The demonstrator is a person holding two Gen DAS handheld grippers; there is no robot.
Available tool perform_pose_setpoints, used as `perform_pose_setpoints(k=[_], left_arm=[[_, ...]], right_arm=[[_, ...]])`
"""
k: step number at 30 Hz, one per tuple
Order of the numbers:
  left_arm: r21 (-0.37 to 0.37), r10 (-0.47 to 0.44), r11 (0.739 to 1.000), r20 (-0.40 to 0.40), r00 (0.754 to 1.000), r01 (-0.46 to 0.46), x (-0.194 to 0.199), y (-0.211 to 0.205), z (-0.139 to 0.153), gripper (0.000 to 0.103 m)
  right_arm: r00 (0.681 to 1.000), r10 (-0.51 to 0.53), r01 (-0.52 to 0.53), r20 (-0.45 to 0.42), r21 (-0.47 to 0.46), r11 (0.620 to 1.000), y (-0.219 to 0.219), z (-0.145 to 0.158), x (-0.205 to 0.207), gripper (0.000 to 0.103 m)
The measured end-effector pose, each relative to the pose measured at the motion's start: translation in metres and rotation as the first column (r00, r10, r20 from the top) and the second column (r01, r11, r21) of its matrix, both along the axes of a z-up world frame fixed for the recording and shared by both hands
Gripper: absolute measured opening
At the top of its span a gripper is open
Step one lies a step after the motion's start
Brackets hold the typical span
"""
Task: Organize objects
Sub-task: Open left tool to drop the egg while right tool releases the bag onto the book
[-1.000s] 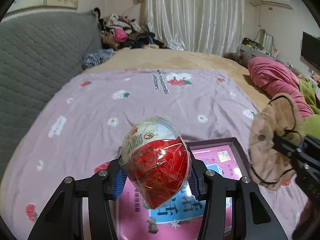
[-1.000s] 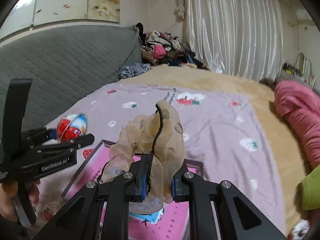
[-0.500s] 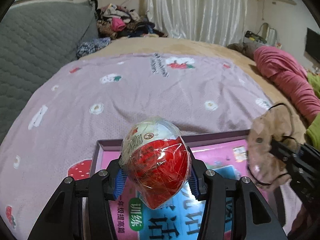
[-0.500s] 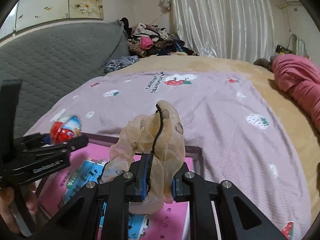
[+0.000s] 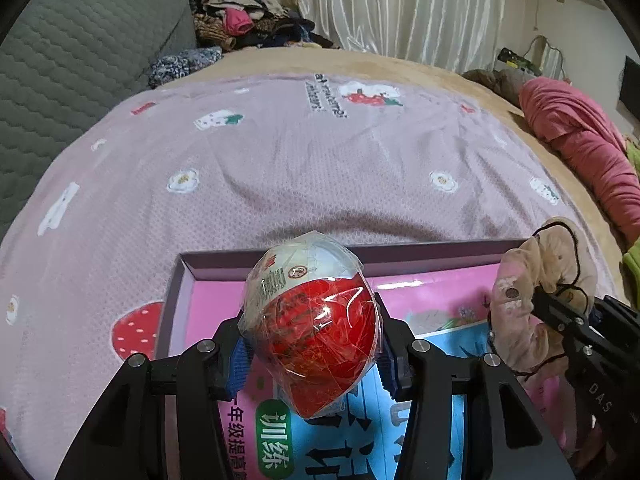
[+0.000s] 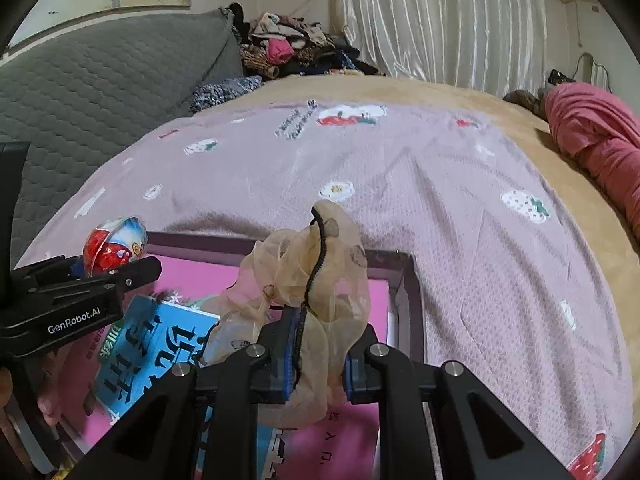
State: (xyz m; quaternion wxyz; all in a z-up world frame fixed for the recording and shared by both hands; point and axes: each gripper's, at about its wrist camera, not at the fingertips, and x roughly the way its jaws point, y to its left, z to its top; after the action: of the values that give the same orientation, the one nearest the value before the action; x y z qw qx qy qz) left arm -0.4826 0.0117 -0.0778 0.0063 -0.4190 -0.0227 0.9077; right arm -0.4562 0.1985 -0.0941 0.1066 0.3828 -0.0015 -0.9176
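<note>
Soft, even indoor light fills both views, moderately bright, with the white curtain [image 5: 400, 8] glowing as the brightest area far beyond the fingers. Shadows are faint: a mild one lies in the folds of the lilac bedspread [image 5: 280, 168] just ahead of the fingers. Small glare spots sit on the clear wrap of the red toy egg [image 5: 316, 332] between the left fingers. Fisheye distortion bows the bed and darkens the frame corners to black. The right wrist view looks slightly softer, its bedspread pattern a little smeared.
</note>
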Motion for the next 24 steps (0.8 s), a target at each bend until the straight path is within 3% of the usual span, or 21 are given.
perform_pose_setpoints(k=[5,7,10,13,17,24], left_arm=[[0.004,-0.007,1.0,0.036,0.999,0.007,-0.004,0.002,-0.008,0.053],[0.01,0.002,1.0,0.051,0.999,-0.003,-0.006,0.0,-0.011,0.054],[0.022,0.008,1.0,0.053,0.999,-0.01,-0.007,-0.003,-0.011,0.055],[0.015,0.014,1.0,0.046,0.999,-0.015,-0.006,-0.005,-0.01,0.07],[0.021,0.029,0.999,0.028,0.999,-0.029,-0.001,-0.011,-0.004,0.074],[0.109,0.038,0.994,-0.05,0.998,-0.032,0.015,-0.03,0.025,0.079]], right_arm=[[1.0,0.005,-0.005,0.008,0.007,1.0,-0.001,-0.003,0.0,0.02],[1.0,0.004,-0.004,0.028,0.014,1.0,-0.003,-0.006,0.0,0.031],[0.999,0.009,-0.009,0.052,0.01,1.0,-0.005,-0.009,0.0,0.038],[0.999,0.002,-0.002,0.035,0.011,1.0,-0.005,-0.006,0.002,0.06],[1.0,-0.005,0.005,0.002,0.001,1.0,-0.002,0.001,0.006,0.066],[1.0,-0.013,0.012,-0.023,-0.036,0.999,0.005,0.016,0.015,0.073]])
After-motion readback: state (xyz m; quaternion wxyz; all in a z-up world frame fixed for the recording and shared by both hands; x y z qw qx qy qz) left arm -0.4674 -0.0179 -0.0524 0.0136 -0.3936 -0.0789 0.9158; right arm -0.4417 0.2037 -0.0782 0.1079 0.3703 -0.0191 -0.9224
